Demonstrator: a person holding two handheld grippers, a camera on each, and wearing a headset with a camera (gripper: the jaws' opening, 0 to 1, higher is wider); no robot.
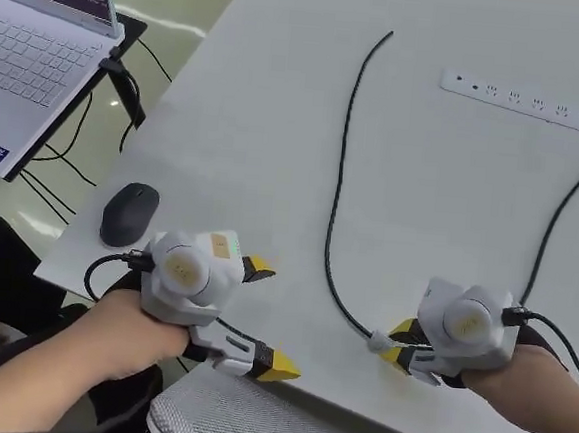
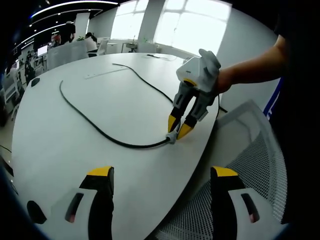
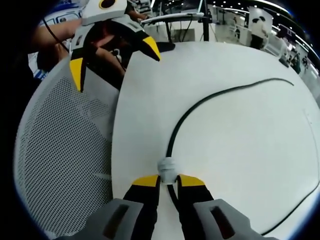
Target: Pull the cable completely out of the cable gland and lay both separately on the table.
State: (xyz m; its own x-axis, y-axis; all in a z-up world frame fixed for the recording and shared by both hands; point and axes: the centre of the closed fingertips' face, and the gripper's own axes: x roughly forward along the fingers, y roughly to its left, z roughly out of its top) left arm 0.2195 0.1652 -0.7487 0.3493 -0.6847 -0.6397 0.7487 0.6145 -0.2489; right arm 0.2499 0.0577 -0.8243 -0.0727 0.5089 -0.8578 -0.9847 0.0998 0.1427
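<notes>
The right claw (image 1: 397,343) is pressed together on the black cable (image 1: 337,180) at the near edge of the desk (image 1: 257,114). Its tips sit just behind the small pale cable gland (image 3: 168,167), which is threaded on the cable (the short stretch between the jaws is partly hidden, so I cannot tell how much cable pokes past it). The left claw (image 1: 268,318) hangs spread wide and empty over the desk edge, apart from the cable. The cable looks light and limp, lying in 1 long loose curve across the desk, so it should drag freely. The cable gland is small, hard and probably slick. I judge the best hold is 1 claw on its body and the other on the cable close beside it.
</notes>
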